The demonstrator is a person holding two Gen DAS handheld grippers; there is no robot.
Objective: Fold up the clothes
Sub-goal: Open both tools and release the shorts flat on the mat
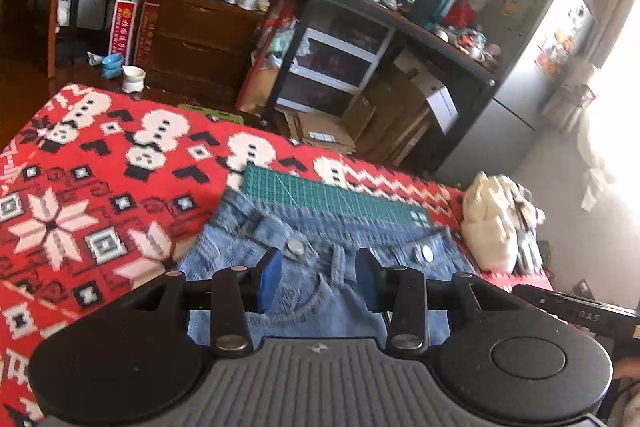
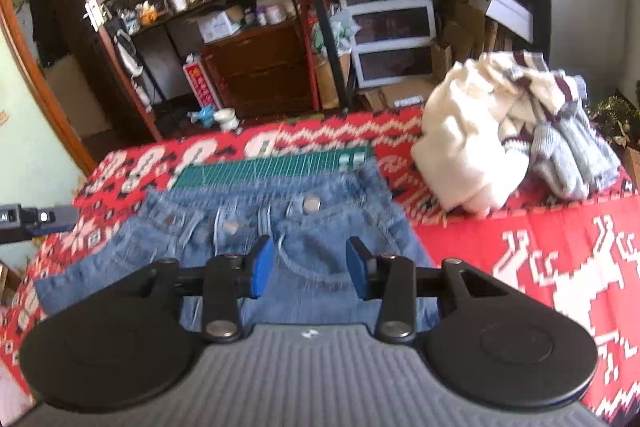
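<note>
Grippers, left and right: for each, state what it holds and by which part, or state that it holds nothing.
Neither holds anything. The left gripper and the right gripper are both open above the jeans, with denim showing in the gap between their blue pads.

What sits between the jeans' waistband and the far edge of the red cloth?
A green cutting mat lies there, its near edge tucked under the jeans, on the red patterned cloth. Both wrist views show it.
</note>
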